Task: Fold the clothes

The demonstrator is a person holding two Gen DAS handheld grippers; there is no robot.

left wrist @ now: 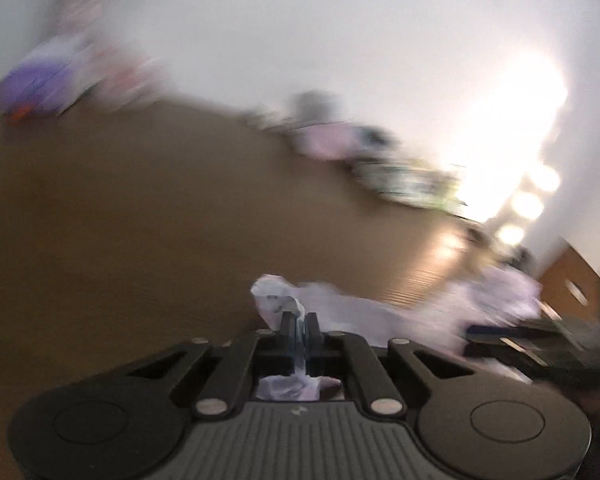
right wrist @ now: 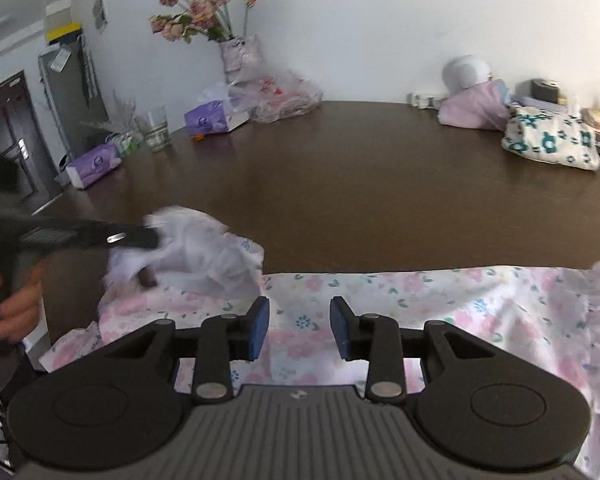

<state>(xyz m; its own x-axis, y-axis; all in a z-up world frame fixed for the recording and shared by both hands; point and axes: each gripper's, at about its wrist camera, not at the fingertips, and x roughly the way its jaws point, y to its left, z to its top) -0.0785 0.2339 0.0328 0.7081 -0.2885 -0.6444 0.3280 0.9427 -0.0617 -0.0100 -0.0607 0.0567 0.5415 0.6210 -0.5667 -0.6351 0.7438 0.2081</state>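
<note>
Left wrist view, blurred: the left gripper (left wrist: pixel 300 322) is clamped on a bunched edge of the floral garment (left wrist: pixel 364 316), which trails toward 3 o'clock across the brown table (left wrist: pixel 140 208).

Right wrist view: the right gripper (right wrist: pixel 299 326) hangs wide and empty over the garment's flat middle; the cloth's long axis runs 9 to 3 o'clock. Its lifted corner sits at 10 o'clock, nearer the left gripper.

home, looks like a dining room. dark wooden table (right wrist: pixel 360 168) with vase of roses (right wrist: pixel 196 12), tissue boxes (right wrist: pixel 212 118), drinking glass (right wrist: pixel 156 132). folded laundry (right wrist: pixel 552 140) stacked at the far edge.
</note>
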